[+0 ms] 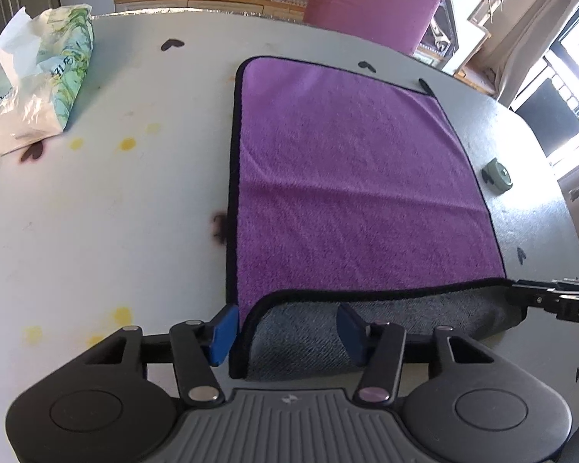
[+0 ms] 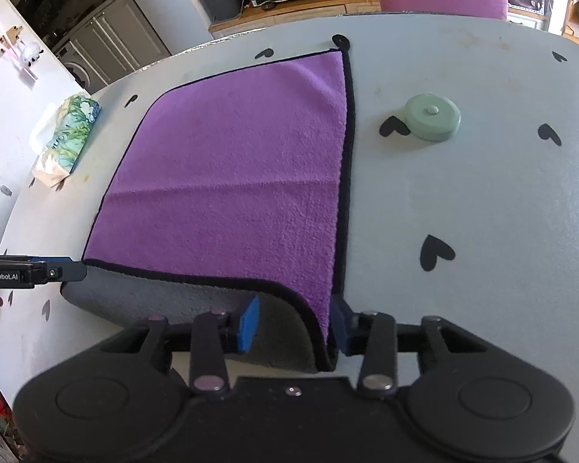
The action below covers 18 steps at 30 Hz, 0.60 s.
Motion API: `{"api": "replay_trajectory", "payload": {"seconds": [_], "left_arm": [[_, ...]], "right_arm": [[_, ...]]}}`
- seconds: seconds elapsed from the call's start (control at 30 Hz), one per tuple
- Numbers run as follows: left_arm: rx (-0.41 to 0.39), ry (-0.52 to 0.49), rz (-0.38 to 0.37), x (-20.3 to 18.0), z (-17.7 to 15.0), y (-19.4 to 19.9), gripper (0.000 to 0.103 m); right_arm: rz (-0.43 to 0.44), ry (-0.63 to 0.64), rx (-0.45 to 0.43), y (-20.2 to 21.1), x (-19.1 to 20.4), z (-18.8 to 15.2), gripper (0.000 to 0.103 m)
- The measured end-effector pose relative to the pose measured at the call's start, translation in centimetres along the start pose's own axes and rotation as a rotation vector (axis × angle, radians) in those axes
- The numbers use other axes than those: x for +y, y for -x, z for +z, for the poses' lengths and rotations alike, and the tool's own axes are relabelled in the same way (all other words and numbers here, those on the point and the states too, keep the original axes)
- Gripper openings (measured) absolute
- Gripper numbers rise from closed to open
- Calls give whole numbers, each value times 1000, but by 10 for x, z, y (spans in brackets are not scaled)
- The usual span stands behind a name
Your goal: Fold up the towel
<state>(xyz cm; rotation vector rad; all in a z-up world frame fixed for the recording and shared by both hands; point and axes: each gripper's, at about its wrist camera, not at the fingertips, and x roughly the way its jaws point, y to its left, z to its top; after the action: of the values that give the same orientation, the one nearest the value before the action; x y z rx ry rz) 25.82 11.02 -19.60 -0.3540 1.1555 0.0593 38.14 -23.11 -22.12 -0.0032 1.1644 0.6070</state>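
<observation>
Grey table [image 1: 96,231] carries the purple towel [image 1: 347,177], spread flat mid-table, near hem curled up showing grey underside. Left gripper [image 1: 285,332] and right gripper [image 2: 295,322] each straddle a near corner, blue pads spread, nothing pinched yet. Step in hand: taking the near corners. Next, likely: clamp both, lift, carry hem to far edge evenly.

We counted one purple towel [image 1: 359,177], two grippers [image 1: 285,332] [image 2: 293,322], one tissue pack [image 1: 38,85], one green disc [image 2: 432,115] and one table [image 2: 482,200].
</observation>
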Motion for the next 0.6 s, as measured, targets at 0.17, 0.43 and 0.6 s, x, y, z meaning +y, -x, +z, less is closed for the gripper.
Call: {"api": "replay_trajectory", "payload": {"seconds": [0.17, 0.43, 0.6], "left_arm": [[31, -13, 13, 4, -1, -2, 54], [32, -25, -3, 3, -1, 2, 40], [60, -52, 6, -1, -1, -1, 22]], "right_arm": [[1, 27, 24, -2, 1, -1, 33], [-6, 56, 54, -5, 1, -3, 25], [-20, 86, 77, -6, 5, -5, 15]]}}
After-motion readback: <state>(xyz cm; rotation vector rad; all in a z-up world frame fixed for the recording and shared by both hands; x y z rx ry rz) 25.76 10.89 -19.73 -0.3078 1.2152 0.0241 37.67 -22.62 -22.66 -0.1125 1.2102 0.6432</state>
